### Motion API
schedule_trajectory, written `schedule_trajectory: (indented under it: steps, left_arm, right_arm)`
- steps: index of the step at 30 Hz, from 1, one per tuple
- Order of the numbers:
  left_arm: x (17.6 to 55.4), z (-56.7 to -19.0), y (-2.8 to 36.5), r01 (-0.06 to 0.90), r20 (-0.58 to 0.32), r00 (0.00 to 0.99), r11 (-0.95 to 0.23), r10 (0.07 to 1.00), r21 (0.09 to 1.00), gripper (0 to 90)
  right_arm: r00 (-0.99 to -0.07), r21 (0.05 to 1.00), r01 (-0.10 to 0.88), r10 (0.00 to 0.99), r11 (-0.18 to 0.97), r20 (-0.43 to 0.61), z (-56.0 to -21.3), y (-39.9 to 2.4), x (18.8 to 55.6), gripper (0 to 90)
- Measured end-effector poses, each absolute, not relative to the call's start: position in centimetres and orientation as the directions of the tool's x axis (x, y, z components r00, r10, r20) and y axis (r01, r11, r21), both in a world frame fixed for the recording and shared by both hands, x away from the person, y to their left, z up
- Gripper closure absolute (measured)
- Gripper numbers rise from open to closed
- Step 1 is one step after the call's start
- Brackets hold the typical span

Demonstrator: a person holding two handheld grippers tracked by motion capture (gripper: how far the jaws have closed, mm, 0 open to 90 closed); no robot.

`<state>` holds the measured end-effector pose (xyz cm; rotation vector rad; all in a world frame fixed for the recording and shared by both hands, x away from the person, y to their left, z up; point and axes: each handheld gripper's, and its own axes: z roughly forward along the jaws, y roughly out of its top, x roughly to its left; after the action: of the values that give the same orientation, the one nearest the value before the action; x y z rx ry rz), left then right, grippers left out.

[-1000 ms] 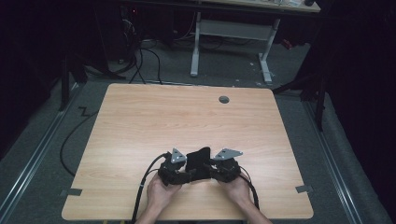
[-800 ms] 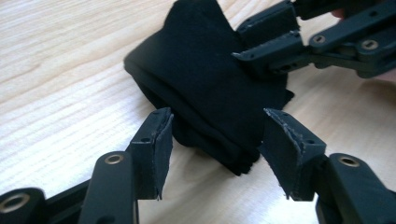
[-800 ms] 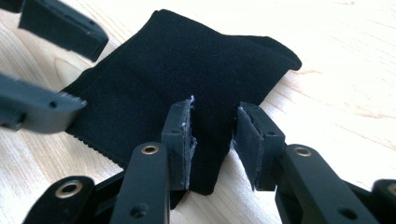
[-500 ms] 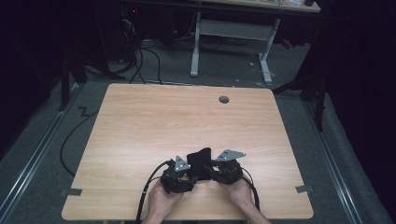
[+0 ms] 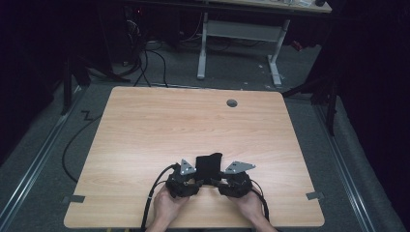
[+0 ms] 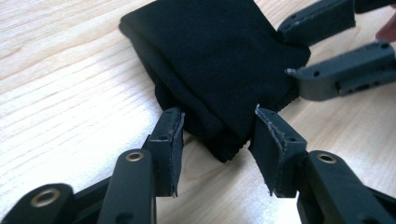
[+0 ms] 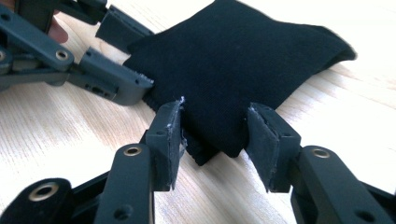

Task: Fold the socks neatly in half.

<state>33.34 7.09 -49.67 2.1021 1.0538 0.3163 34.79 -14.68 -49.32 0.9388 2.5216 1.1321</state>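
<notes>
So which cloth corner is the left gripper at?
The near left corner, between the left gripper's just-closing jaws; the right gripper, jaws just opening, straddles the near right.

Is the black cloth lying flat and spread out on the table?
No, the black cloth is folded into a thick stack of layers on the table.

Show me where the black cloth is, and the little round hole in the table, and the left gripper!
black cloth (image 5: 209, 166): high view, middle of the folded cloth.
round hole (image 5: 232, 103): high view, centre of the hole near the table's far edge.
left gripper (image 6: 217, 135): left gripper view, midway between its fingertips.
</notes>
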Motion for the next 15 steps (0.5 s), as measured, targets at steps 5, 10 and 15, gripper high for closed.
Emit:
schedule_trajectory:
  steps: [5,10,15]
  left_arm:
    - [33.8,-49.8,7.2,0.588,-0.114,0.623,-0.367,0.774,0.721,55.5]
    - [34.3,-49.7,7.1,0.587,-0.112,0.617,-0.361,0.779,0.725,56.6]
    - [34.9,-49.9,7.1,0.595,-0.130,0.604,-0.336,0.786,0.730,59.3]
  right_arm:
    - [-0.769,0.727,0.456,0.639,0.513,0.032,-49.5,-14.4,34.9,54.3]
    - [-0.753,0.729,0.457,0.658,0.510,0.011,-49.5,-14.2,35.4,55.7]
    - [-0.742,0.733,0.454,0.670,0.506,-0.003,-49.5,-14.0,36.0,61.5]
